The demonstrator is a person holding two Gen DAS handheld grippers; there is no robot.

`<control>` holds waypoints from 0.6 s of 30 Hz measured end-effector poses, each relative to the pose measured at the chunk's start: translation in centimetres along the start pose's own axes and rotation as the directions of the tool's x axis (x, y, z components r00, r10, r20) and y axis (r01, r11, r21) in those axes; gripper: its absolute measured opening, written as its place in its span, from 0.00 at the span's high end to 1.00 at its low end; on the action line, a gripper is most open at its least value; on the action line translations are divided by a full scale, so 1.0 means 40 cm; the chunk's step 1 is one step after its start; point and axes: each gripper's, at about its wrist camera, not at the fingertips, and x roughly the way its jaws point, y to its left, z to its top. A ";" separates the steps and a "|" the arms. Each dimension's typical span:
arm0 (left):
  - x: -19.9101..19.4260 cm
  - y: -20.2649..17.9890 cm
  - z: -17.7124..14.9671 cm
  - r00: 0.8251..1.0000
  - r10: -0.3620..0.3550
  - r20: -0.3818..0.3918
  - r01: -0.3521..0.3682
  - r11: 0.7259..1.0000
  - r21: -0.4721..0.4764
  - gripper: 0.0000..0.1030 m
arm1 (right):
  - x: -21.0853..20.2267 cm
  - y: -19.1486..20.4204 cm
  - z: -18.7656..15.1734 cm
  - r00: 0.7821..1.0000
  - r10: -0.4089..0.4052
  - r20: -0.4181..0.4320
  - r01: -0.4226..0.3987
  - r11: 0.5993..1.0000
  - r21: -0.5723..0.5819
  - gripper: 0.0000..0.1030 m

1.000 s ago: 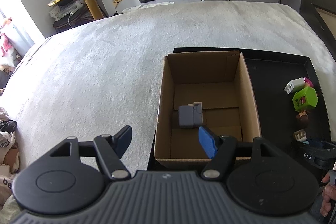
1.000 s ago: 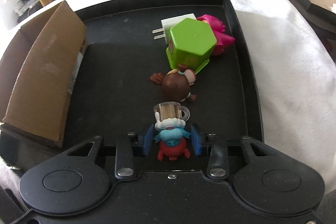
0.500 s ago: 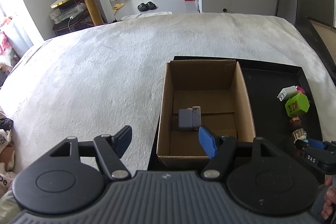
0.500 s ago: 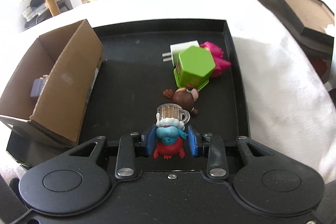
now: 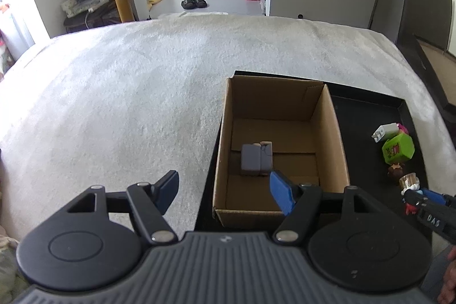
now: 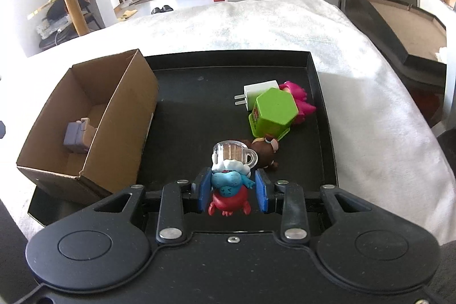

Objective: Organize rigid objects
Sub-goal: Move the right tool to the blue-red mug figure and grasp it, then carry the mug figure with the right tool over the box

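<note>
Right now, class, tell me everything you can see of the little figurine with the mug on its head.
The figurine looks like glossy moulded plastic: a blue face, a red lower body with small feet, a white puffy cap, and on top a clear mug with brown filling and a handle. It is gripped at its sides by the blue pads of the right tool, above the near end of the black tray. A brown toy lies just behind it.
</note>
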 end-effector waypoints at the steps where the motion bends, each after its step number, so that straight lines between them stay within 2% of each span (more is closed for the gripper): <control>1: -0.001 0.006 -0.001 1.000 -0.010 -0.002 0.010 1.000 -0.009 0.33 | -0.001 0.005 0.002 1.000 -0.004 0.002 0.004 1.000 -0.006 0.69; 7: 0.000 0.020 -0.003 0.999 -0.048 -0.005 0.048 0.998 -0.031 0.33 | -0.021 0.042 0.019 1.000 -0.002 0.012 0.003 0.999 -0.040 0.69; 18: 0.017 0.049 -0.003 0.996 -0.087 -0.012 0.086 0.994 -0.071 0.33 | -0.064 0.133 0.097 0.996 0.009 0.088 0.000 0.995 -0.102 0.69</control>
